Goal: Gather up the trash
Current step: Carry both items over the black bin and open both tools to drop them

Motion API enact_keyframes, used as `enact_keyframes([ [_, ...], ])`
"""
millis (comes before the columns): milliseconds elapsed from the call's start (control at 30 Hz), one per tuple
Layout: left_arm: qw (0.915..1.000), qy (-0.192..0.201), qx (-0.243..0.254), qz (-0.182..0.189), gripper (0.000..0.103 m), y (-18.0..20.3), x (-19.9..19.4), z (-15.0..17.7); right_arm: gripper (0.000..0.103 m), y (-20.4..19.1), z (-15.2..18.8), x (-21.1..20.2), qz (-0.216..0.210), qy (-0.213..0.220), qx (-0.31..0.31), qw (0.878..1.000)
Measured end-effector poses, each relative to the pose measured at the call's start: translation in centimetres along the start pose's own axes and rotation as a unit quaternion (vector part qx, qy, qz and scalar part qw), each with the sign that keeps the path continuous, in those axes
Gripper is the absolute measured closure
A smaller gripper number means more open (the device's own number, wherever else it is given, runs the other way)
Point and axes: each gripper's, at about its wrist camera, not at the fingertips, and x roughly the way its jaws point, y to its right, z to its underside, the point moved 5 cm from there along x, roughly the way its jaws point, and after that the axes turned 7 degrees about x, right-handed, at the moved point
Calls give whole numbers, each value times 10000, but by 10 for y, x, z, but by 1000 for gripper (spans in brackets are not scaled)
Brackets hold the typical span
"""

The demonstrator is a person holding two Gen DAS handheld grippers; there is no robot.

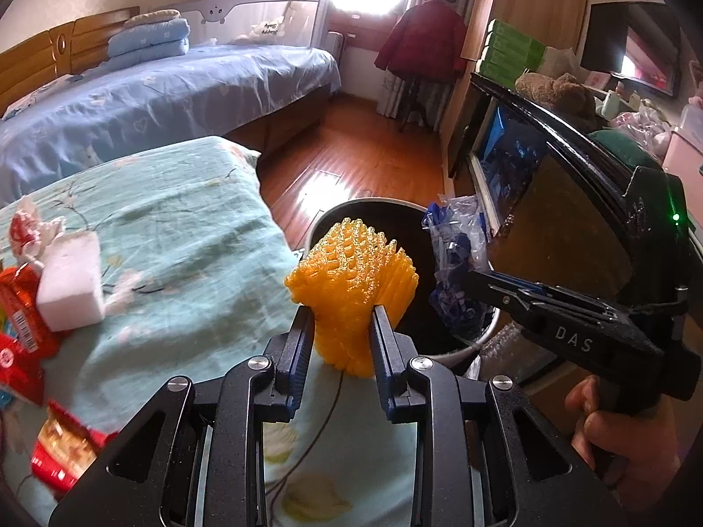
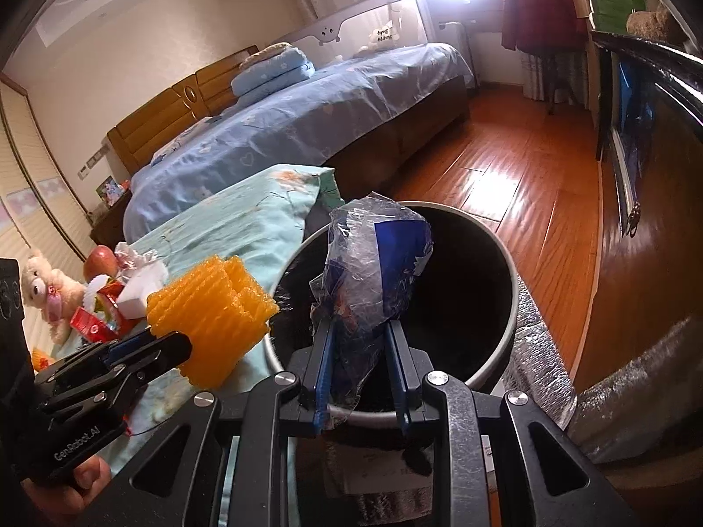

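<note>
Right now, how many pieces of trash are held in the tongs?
2. The orange foam net is clamped in the left tongs at the bin's rim; the blue-and-clear plastic bag is in the right tongs, over the bin's opening. More trash lies on the bed.

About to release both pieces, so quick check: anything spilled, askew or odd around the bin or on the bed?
Nothing looks spilled. The orange foam net in the left gripper sits at the bin's near rim, not clearly over the opening; the plastic bag in the right gripper is over it. Wrappers and a white block remain on the bedspread.
</note>
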Motion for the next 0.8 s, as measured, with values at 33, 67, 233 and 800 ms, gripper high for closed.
enact_keyframes([
  [33, 10000, -9, -7, 7, 78, 1, 2, -2, 79, 2, -1, 1, 18, -10, 0, 10000],
  [67, 10000, -21, -13, 10, 77, 3, 4, -4, 79, 4, -2, 3, 31, -22, 7, 10000],
  [233, 9999, -120, -38, 27, 77, 5, 17, -10, 79, 13, -7, 7, 65, -54, 40, 10000],
  [800, 9998, -178, -5, 66, 39, 11, 29, -16, 62, 34, -20, 17, 142, -110, 226, 9996],
])
